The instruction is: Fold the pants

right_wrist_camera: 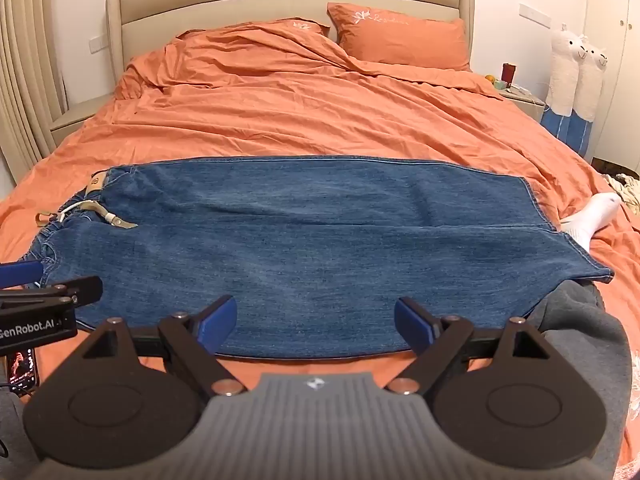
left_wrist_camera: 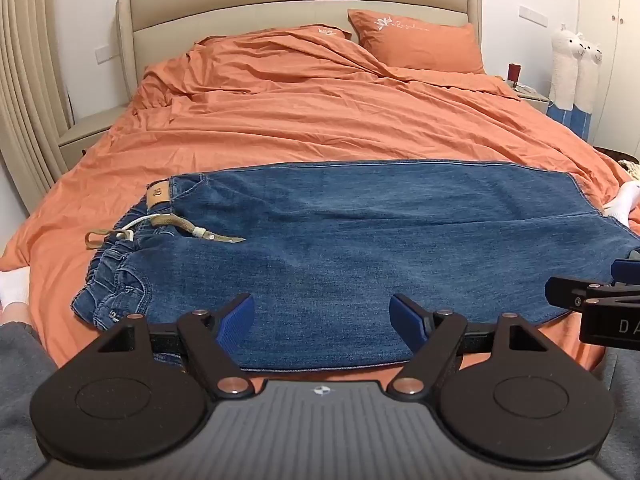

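Blue denim pants [left_wrist_camera: 340,248] lie flat across the orange bed, waistband with a tan drawstring [left_wrist_camera: 180,228] at the left, leg hems at the right; they also show in the right wrist view [right_wrist_camera: 304,248]. My left gripper [left_wrist_camera: 322,320] is open and empty, just above the pants' near edge, left of centre. My right gripper [right_wrist_camera: 316,322] is open and empty over the near edge, further right. Each gripper shows at the edge of the other's view: the right one [left_wrist_camera: 580,292] and the left one [right_wrist_camera: 52,280].
The orange duvet [left_wrist_camera: 320,120] covers the bed, with orange pillows [left_wrist_camera: 416,40] at the beige headboard. White-socked feet [right_wrist_camera: 592,212] rest on the bed by the pant hems. A phone [right_wrist_camera: 22,368] lies at the near left. A nightstand and alpaca plush toys [right_wrist_camera: 576,76] stand at the right.
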Motion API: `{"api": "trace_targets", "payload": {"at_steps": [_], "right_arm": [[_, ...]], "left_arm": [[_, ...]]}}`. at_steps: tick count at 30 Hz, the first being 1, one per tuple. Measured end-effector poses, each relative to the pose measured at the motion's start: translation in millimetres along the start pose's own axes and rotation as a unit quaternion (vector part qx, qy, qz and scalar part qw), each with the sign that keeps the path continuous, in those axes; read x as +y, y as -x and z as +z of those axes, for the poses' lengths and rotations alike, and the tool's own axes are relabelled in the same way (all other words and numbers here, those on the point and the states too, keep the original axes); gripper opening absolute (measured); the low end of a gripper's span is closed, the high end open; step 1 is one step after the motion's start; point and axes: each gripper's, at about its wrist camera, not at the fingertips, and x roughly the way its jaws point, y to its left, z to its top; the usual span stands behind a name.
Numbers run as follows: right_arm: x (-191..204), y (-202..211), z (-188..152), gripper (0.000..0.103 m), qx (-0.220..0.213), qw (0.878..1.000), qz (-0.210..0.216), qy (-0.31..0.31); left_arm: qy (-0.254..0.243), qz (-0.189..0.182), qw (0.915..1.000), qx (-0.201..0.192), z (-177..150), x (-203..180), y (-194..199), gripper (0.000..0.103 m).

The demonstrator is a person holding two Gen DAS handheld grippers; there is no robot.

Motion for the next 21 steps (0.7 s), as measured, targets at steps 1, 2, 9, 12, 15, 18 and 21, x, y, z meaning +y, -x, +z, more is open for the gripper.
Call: {"api": "trace_targets", "payload": {"at_steps": [1, 2, 9, 12, 15, 18, 21], "right_arm": [[-0.3, 0.1, -0.1, 0.082, -0.001, 1.000, 0.000, -0.001], [-0.6, 0.1, -0.2, 0.082, -0.001, 1.000, -0.001, -0.001], [-1.8, 2.8, -1.7, 0.082, -0.005, 1.000, -0.002, 0.002], [-0.4, 2.0, -1.9, 0.082, -0.005, 1.000, -0.001, 0.000], [1.0, 2.3, -1.7, 0.082, -0.003, 1.000, 0.000, 0.002], [1.3, 2.2, -2.7, 0.082, -0.004, 1.000, -0.001, 0.002], [1.1, 1.2, -4.4, 0.082, -0.004, 1.000, -0.003, 0.001]], "left_arm": [[-0.001, 0.001, 1.0000, 0.001, 0.0, -0.1, -0.1, 0.090], [-0.001, 0.001, 1.0000, 0.001, 0.0, -0.1, -0.1, 0.090], [-0.002, 0.002, 1.0000, 0.001, 0.0, -0.2, -0.1, 0.090], [-0.002, 0.002, 1.0000, 0.001, 0.0, -0.2, -0.1, 0.090], [-0.002, 0.004, 1.0000, 0.001, 0.2, -0.1, -0.2, 0.090], [-0.002, 0.003, 1.0000, 0.001, 0.0, -0.2, 0.0, 0.090], [-0.002, 0.003, 1.0000, 0.001, 0.0, -0.2, 0.0, 0.090]]}}
